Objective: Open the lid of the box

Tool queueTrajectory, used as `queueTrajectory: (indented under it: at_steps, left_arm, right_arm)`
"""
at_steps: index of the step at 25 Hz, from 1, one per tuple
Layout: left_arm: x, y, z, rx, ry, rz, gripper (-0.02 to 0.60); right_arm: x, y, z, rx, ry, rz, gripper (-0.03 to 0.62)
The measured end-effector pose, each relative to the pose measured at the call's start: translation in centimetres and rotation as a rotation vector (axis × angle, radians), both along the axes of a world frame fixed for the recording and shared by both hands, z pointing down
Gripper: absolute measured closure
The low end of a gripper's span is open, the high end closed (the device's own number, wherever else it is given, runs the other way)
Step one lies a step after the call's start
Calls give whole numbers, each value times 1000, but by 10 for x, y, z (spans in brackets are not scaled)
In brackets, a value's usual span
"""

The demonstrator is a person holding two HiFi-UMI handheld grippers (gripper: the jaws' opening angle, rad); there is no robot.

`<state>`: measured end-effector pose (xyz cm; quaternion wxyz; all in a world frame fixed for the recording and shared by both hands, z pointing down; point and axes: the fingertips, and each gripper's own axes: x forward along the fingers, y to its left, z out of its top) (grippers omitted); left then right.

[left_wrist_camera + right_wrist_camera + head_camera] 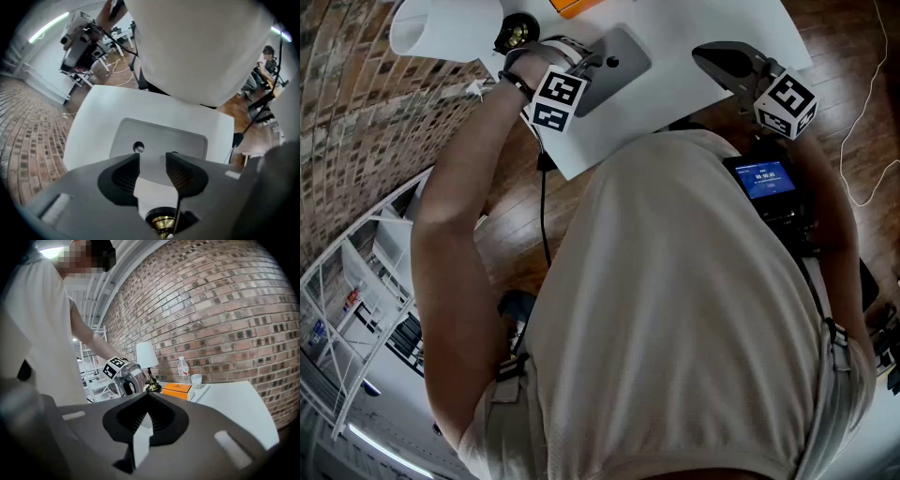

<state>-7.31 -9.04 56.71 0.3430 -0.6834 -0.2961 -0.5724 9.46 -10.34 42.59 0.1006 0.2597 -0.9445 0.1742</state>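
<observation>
An orange box with its lid down lies on the white table by the brick wall; its corner shows in the head view. My left gripper hovers near the lamp base, left of the box, and points back toward the person's body. It is open, and only a grey plate on the table shows through the gap. In the right gripper view the left gripper is held by a hand. My right gripper is shut and empty, well short of the box.
A white-shaded lamp stands left of the box. A water bottle and a clear cup stand behind it by the brick wall. A person's torso fills the near side. White shelving stands at left.
</observation>
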Motion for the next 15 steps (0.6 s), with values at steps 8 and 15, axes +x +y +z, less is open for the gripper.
queueTrajectory:
  at_steps: [8, 15]
  left_arm:
    - [-6, 5, 33, -55, -168, 201, 290]
    - [2, 9, 51, -72, -224, 263, 281]
  right_arm:
    - [22, -4, 9, -29, 11, 48, 592]
    - [39, -4, 12, -48, 23, 95, 592]
